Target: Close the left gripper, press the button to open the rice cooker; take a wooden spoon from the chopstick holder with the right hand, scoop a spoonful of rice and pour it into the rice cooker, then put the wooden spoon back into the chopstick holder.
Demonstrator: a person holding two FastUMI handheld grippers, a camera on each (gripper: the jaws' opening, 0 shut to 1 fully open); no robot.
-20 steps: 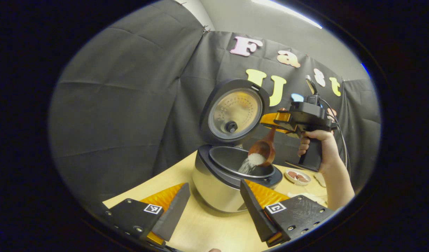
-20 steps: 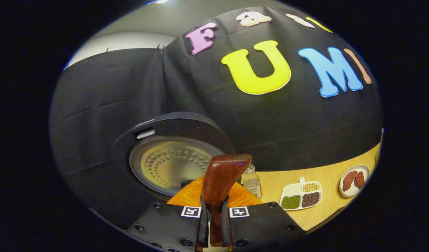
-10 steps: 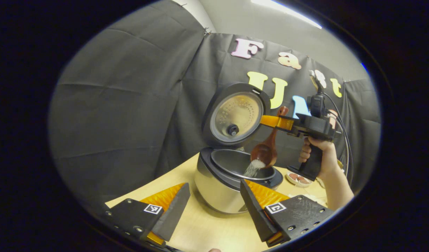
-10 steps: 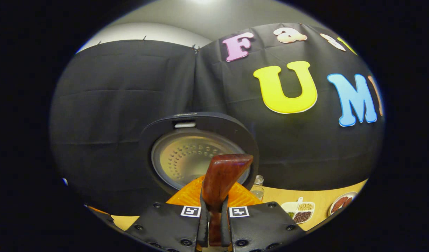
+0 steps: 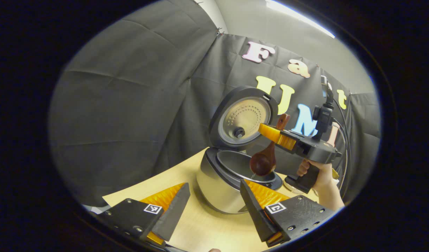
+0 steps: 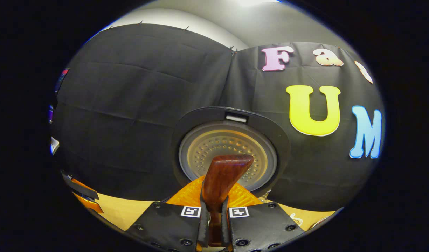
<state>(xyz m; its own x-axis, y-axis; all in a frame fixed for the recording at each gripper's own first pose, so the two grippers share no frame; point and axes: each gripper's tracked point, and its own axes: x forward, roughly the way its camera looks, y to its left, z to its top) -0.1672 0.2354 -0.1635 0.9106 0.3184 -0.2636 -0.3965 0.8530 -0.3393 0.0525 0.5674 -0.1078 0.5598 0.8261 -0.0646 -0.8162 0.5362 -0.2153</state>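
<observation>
My right gripper [image 6: 214, 224] pinches the wooden spoon [image 5: 264, 161] over the open rice cooker [image 5: 223, 182]; my left gripper [image 5: 214, 206] fingers stand spread.

You have one cooker [image 5: 221, 182] on one table [image 5: 200, 227], its one lid [image 5: 244, 117] raised. You have one spoon [image 5: 265, 159] over the pot. You see two grippers: the left gripper [image 5: 214, 206] near, the right gripper [image 6: 214, 224] farther right, held by one hand [image 5: 317, 171].
</observation>
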